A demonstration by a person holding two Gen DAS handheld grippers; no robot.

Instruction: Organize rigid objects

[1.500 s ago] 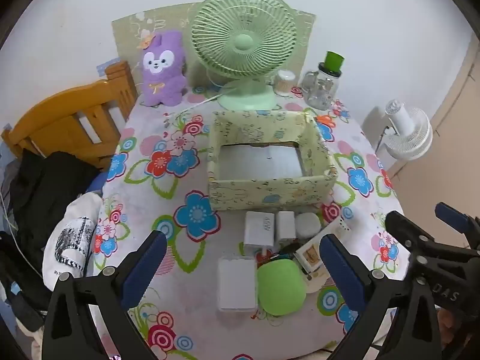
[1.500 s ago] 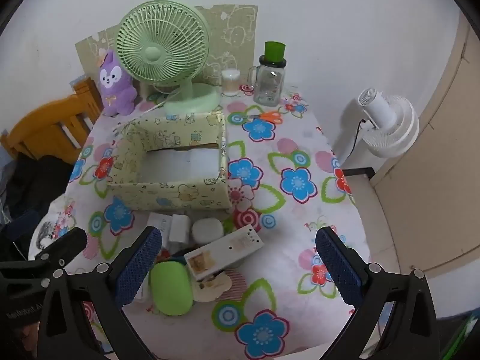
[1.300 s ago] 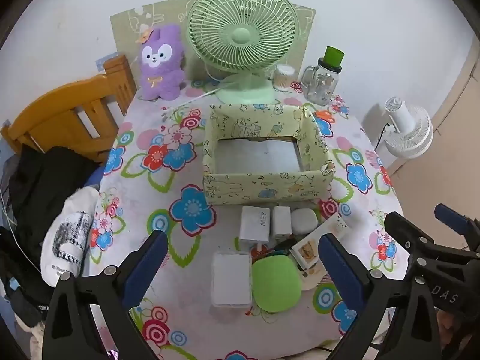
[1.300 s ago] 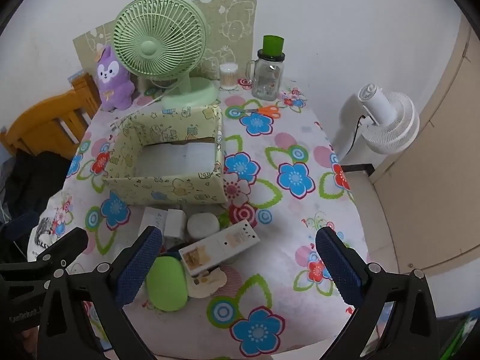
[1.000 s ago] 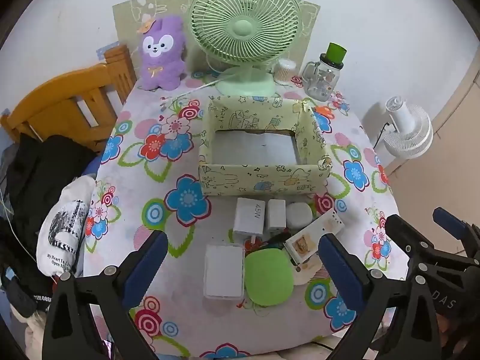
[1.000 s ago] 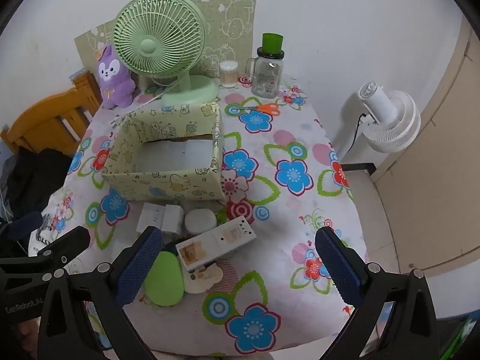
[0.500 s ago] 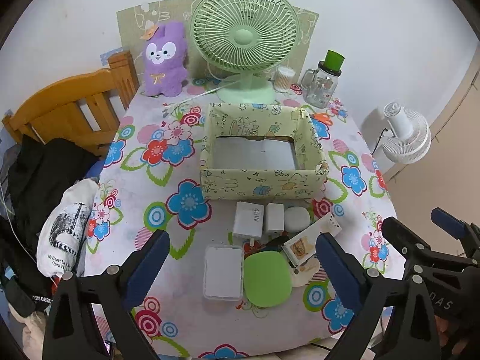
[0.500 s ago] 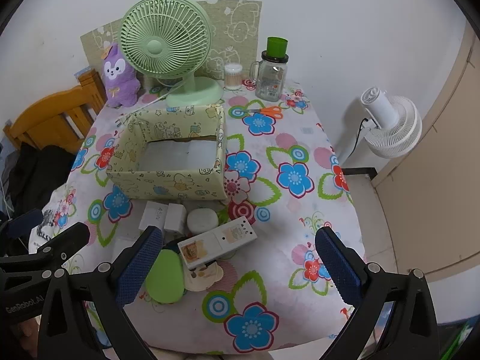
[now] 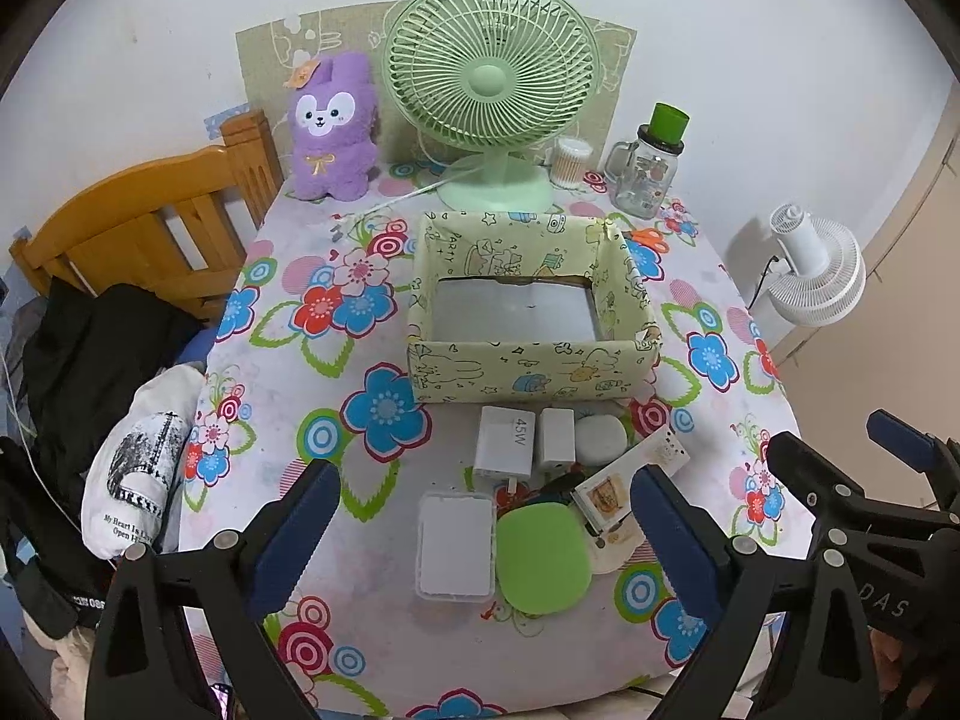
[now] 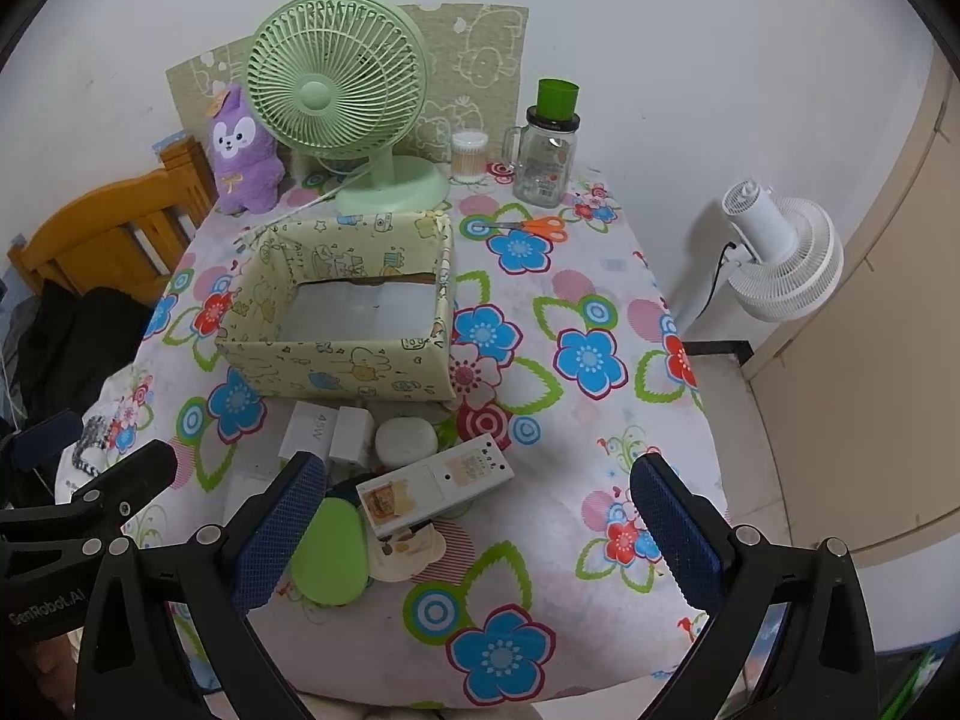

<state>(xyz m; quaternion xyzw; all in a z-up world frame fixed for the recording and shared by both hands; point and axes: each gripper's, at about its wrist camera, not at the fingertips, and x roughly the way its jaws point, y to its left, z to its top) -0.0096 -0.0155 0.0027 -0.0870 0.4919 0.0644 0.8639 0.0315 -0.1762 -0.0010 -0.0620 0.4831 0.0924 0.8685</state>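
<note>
A pale yellow patterned box stands open in the middle of the flowered table, with only a white lining inside. In front of it lie two white chargers, a white round case, a long white remote-like device, a clear lidded box and a green oval case. My left gripper hangs open above the clear box and green case. My right gripper is open over the table, just right of the pile. Neither holds anything.
A green desk fan, purple plush, cotton-swab jar, glass mug with green lid and orange scissors stand behind the box. A wooden chair with clothes is at left, a white floor fan at right.
Both grippers have drawn back and risen slightly, so the table looks a little farther off. The objects have not moved. Both grippers stay open.
</note>
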